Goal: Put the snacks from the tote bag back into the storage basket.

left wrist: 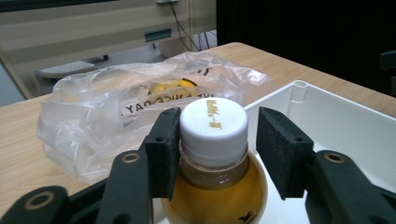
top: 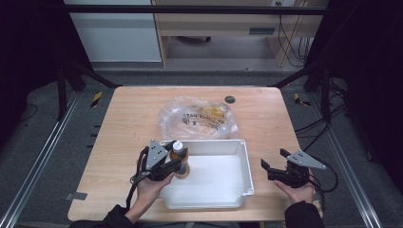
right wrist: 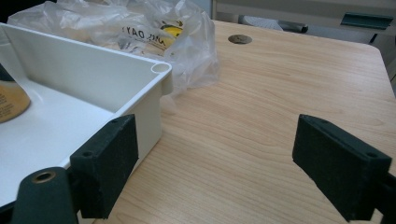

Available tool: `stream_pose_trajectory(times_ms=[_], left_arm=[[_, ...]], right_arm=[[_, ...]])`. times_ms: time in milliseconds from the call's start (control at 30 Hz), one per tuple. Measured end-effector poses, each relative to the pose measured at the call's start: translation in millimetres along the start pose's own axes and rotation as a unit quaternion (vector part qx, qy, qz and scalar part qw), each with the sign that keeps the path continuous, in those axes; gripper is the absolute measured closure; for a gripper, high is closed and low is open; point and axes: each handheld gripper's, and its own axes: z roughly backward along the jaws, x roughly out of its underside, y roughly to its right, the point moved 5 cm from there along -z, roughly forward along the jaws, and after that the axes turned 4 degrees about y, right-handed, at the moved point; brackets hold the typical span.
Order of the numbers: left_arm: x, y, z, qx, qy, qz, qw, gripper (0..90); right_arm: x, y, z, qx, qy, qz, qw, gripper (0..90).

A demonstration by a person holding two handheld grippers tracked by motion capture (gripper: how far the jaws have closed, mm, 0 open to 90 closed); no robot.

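Left gripper point(left wrist: 212, 154), jaws parted around a bottle point(left wrist: 214, 158) at the white tray's point(top: 244, 156) nine o'clock, apparently releasing; withdrawal likely follows. Right gripper point(right wrist: 233, 163) rests open.

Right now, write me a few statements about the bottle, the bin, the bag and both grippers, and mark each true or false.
1. The bottle stands inside the white bin. True.
2. The bottle's cap is off. False: a white cap sits on it.
3. The left gripper has its jaws on either side of the bottle's neck. True.
4. The right gripper holds the plastic bag. False: it is open and empty over the table.
5. The bag lies inside the bin. False: it lies on the table beyond it.
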Motion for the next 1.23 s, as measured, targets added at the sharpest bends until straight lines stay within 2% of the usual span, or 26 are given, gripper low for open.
stream_pose_trajectory(times_ms=[167,267,533,600,667,933,1233], left_arm=[[-1.4,-4.7,7.5,0.017,-0.002,-0.002,0.9998,41.3],[-1.4,-7.9,11.9,0.032,-0.007,0.004,0.9995,34.5],[1.7,-18.1,24.4,0.037,-0.016,0.0,0.9992,27.8],[3.7,-23.2,29.3,0.032,-0.015,-0.004,0.9994,27.8],[5.0,-28.0,33.0,0.03,-0.013,0.0,0.9995,27.9],[14.6,-55.3,47.0,0.0,-0.013,0.013,0.9998,28.1],[35.2,-88.3,57.1,-0.037,-0.019,0.022,0.9989,28.0]], right_arm=[[-0.2,0.4,0.3,0.001,0.001,0.0,1.0,14.3],[0.2,0.5,0.4,0.001,0.0,0.0,1.0,14.0],[0.7,2.3,1.1,0.005,-0.001,-0.004,1.0,13.3],[0.6,2.9,1.4,0.006,0.0,-0.004,1.0,13.0],[0.6,3.4,1.6,0.007,0.0,-0.004,1.0,12.7],[1.7,3.8,0.6,0.009,-0.007,-0.001,0.9999,11.9],[2.8,4.4,0.1,0.013,-0.013,0.002,0.9998,11.8]])
